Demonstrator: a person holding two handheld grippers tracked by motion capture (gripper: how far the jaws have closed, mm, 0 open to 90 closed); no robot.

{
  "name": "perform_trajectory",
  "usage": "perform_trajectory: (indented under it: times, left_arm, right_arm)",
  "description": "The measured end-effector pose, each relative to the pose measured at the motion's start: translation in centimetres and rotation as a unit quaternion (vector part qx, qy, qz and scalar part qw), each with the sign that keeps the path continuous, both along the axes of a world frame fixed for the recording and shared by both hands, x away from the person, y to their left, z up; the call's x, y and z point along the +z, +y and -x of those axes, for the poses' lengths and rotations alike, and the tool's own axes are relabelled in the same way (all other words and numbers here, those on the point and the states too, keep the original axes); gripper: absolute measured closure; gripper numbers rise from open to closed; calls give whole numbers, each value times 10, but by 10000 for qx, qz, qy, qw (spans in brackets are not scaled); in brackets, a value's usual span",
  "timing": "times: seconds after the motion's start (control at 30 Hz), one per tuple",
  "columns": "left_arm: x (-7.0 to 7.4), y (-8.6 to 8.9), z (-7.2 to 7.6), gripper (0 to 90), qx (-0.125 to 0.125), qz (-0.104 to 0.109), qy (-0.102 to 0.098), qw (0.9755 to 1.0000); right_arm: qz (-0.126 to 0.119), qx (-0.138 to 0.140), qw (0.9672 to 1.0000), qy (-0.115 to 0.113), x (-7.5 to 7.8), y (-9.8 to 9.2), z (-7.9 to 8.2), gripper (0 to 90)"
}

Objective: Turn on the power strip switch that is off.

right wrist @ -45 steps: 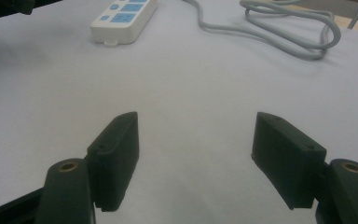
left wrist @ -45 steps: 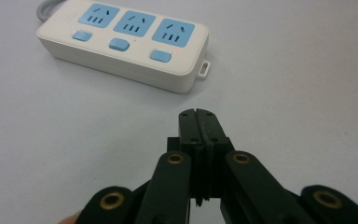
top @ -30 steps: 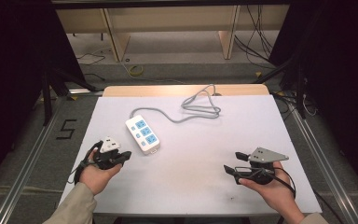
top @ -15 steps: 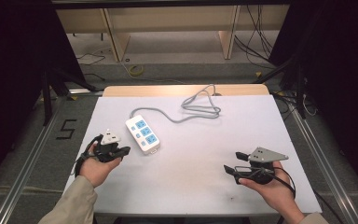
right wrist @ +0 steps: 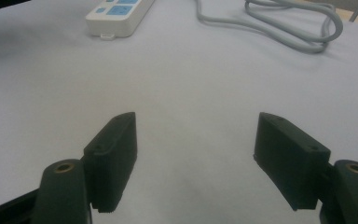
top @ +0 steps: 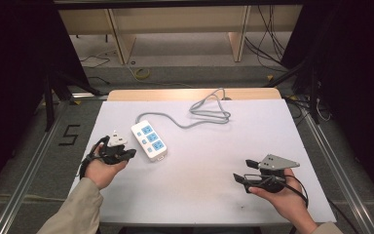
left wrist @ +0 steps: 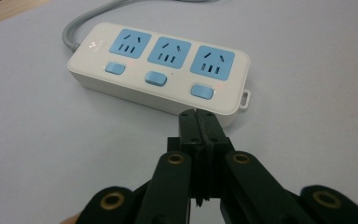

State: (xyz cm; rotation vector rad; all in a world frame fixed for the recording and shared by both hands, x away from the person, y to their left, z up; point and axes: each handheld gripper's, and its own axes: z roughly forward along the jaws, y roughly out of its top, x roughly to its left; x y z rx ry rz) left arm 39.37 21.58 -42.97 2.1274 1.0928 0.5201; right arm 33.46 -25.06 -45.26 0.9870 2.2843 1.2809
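My left gripper [top: 132, 153] sits at the table's [top: 199, 195] left edge with its jaws clenched tight together on nothing; in the left gripper view its tips [left wrist: 199, 122] point at the near end of the power strip [left wrist: 161, 65], just short of the side wall below the third blue switch. The power strip [top: 149, 140] lies just beside it, flat on the white surface, sockets up, and its grey cable [top: 209, 113] loops toward the far edge. Well apart at the right, my right gripper [top: 238, 179] rests released, jaws spread wide over bare table [right wrist: 196, 154].
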Motion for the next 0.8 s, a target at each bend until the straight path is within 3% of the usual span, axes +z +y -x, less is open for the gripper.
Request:
perform_trajectory:
  times: [0.3, 0.8]
  left_arm:
    - [7, 3, -14, 898, 102, 162, -1, 9998]
    - [1, 3, -41, 898, 104, -83, 81, 9999]
  right_arm:
    - [-9, 31, 10000, 30, 0, 0, 0, 303]
    - [-20, 78, 9999, 85, -2, -2, 0, 298]
